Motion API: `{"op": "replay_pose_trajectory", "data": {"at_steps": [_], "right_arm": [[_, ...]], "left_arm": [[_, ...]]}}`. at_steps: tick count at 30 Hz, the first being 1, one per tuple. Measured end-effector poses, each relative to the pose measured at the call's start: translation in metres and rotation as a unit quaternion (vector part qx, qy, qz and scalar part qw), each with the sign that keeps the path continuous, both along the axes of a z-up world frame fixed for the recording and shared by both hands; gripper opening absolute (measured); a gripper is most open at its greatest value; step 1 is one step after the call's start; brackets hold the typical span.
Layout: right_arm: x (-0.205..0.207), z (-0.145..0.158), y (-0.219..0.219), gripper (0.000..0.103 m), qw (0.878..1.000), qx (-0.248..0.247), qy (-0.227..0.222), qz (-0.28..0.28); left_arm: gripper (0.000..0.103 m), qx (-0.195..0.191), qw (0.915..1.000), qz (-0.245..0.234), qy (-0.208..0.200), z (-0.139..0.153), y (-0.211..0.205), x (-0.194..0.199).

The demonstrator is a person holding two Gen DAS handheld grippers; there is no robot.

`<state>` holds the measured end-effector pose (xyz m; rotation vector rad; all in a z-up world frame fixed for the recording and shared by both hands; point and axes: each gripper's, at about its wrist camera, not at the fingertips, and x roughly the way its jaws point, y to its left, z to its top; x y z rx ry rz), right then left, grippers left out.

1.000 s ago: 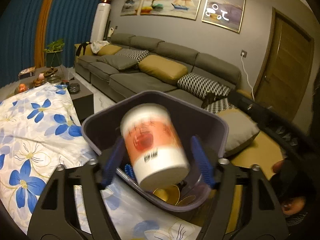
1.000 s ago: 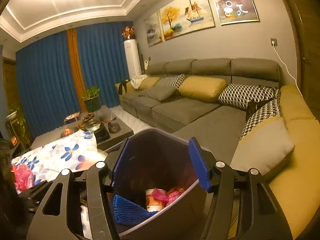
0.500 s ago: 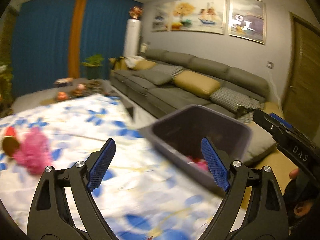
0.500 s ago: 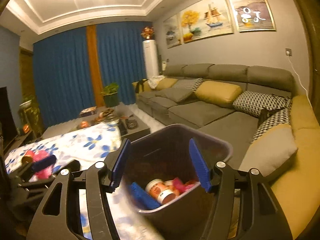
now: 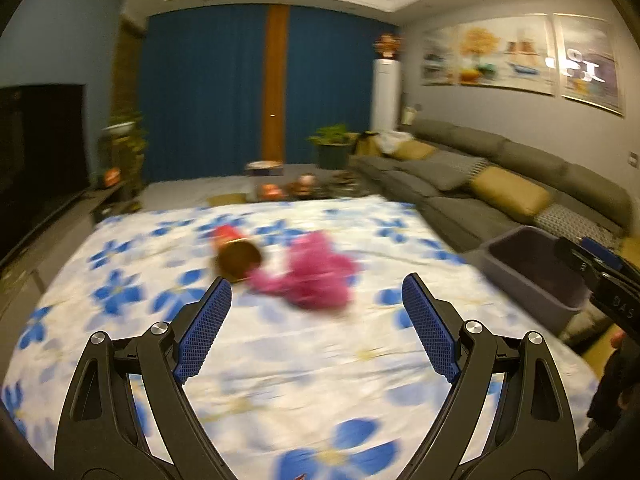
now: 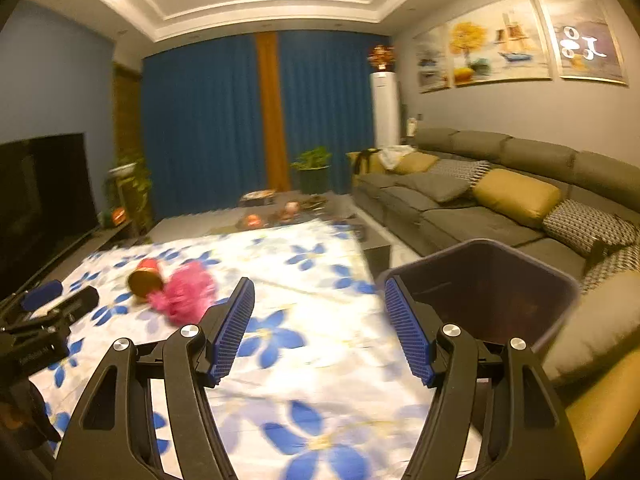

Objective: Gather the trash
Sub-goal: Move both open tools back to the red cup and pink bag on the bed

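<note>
A pink crumpled bag [image 5: 320,268] and a red cup [image 5: 236,256] on its side lie together on the blue-flowered tablecloth [image 5: 304,364]. My left gripper [image 5: 316,284] is open and empty, hovering short of the bag. My right gripper [image 6: 319,286] is also open and empty, above the cloth with the dark bin [image 6: 480,242] just to its right. The same cup [image 6: 146,278] and bag [image 6: 188,296] show at the left of the right wrist view, beside the left gripper [image 6: 60,300]. The bin's rim [image 5: 520,232] sits at the table's right edge. Its contents are hidden in shadow.
A grey sofa [image 6: 480,200] with yellow and patterned cushions runs along the right wall. A dark TV [image 6: 40,200] stands at the left. Small ornaments [image 5: 276,190] crowd the far end of the table, before blue curtains [image 5: 208,92].
The cup that was between the left jaws over the bin is gone from them. Both grippers have swung left from the bin to face the table, bag and red cup.
</note>
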<state>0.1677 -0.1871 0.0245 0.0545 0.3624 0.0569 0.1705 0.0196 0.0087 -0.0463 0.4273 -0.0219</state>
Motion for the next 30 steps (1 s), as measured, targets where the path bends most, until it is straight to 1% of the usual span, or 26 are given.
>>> {"op": "replay_pose_trajectory", "data": {"at_steps": [2, 4, 8, 12, 19, 22, 26, 30], "right_arm": [[0.003, -0.002, 0.019, 0.067, 1.000, -0.010, 0.004, 0.016], [0.006, -0.004, 0.033, 0.067, 0.999, -0.015, 0.009, 0.027], [0.011, -0.007, 0.061, 0.067, 0.999, -0.026, 0.013, 0.042], [0.017, -0.010, 0.077, 0.067, 0.998, -0.029, 0.020, 0.045], [0.035, -0.015, 0.095, 0.067, 0.998, -0.035, 0.032, 0.045], [0.047, -0.019, 0.102, 0.067, 0.998, -0.033, 0.039, 0.045], [0.070, -0.031, 0.115, 0.067, 0.997, -0.032, 0.056, 0.053], [0.095, -0.044, 0.131, 0.067, 0.995, -0.036, 0.073, 0.061]], "left_arm": [[0.086, -0.004, 0.9994, 0.034, 0.005, -0.001, 0.024, -0.006], [0.086, -0.005, 0.9983, 0.058, 0.005, 0.000, 0.042, -0.011], [0.086, -0.010, 0.9963, 0.085, 0.002, 0.003, 0.073, -0.019], [0.086, -0.013, 0.9955, 0.093, 0.004, 0.002, 0.086, -0.023], [0.086, -0.016, 0.9951, 0.097, 0.004, 0.003, 0.095, -0.018], [0.086, -0.018, 0.9948, 0.100, 0.001, 0.003, 0.100, -0.012], [0.086, -0.022, 0.9945, 0.102, 0.001, 0.000, 0.104, -0.001], [0.086, -0.016, 0.9947, 0.102, 0.001, -0.006, 0.105, 0.016]]}}
